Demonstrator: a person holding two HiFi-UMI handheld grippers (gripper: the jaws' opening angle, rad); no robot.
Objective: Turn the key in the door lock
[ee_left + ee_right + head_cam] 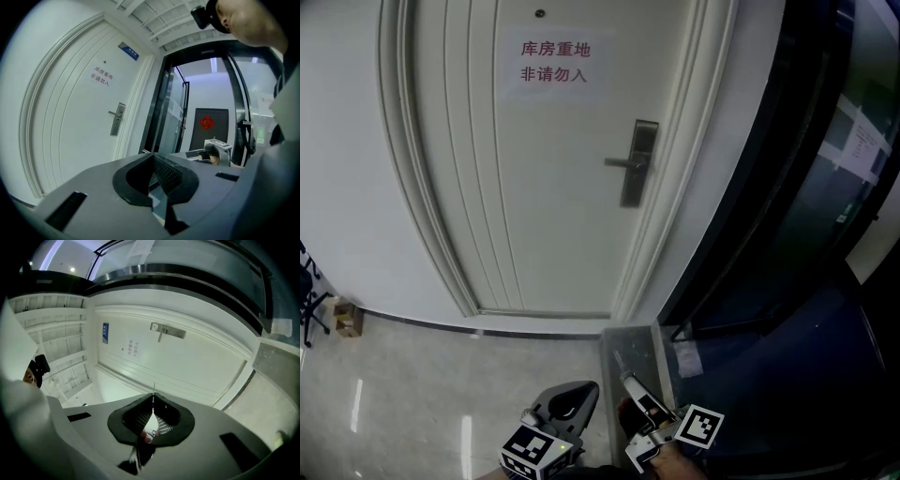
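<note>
The white door (pixel 544 187) carries a silver lock plate with a lever handle (pixel 637 164), also seen in the left gripper view (pixel 117 119) and the right gripper view (pixel 168 331). Both grippers are low in the head view, well short of the door. My right gripper (pixel 630 382) (pixel 153 396) is shut on a key; its thin metal blade (pixel 153 389) pokes out past the tips, and small red parts (pixel 147 439) show behind the jaws. My left gripper (pixel 586 389) (pixel 153 154) is shut with nothing in it.
A paper sign with red characters (pixel 555 61) hangs on the door. A dark glass door and frame (pixel 787 187) stand right of the door. A grey stone threshold (pixel 633 352) lies below. A small cardboard box (pixel 347 317) sits by the wall at left.
</note>
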